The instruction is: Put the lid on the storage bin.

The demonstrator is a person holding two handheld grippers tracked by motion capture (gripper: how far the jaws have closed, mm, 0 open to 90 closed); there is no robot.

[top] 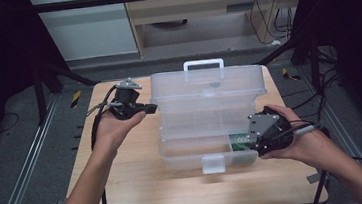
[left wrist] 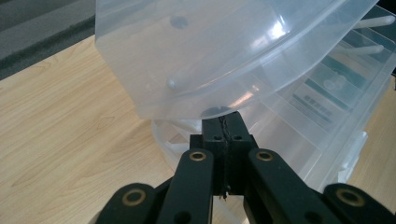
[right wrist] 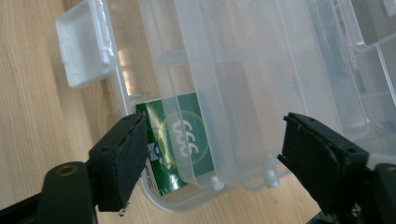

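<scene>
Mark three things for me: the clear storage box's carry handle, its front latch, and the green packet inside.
carry handle (top: pixel 203 63), high view, top bar of the handle.
front latch (right wrist: pixel 83 50), right gripper view, flat face of the tab.
green packet (right wrist: pixel 180 128), right gripper view, its printed white emblem.

- The green box (right wrist: pixel 180 140) lies inside the clear plastic case (top: pixel 205 114); in the right gripper view its lower corner sits behind the right gripper's (right wrist: pixel 210 158) near pad, and the case's ribbed wall smears its print.
- In the high view the green box (top: pixel 240 141) is too small to read and partly behind the gripper (top: pixel 253 142).
- In the left gripper view the lid's top and right end run off the picture.
- Whether the left gripper's (left wrist: pixel 225 126) tips touch the lid's underside cannot be told.
- The labels inside the trays, seen through the plastic, are too blurred to read.
</scene>
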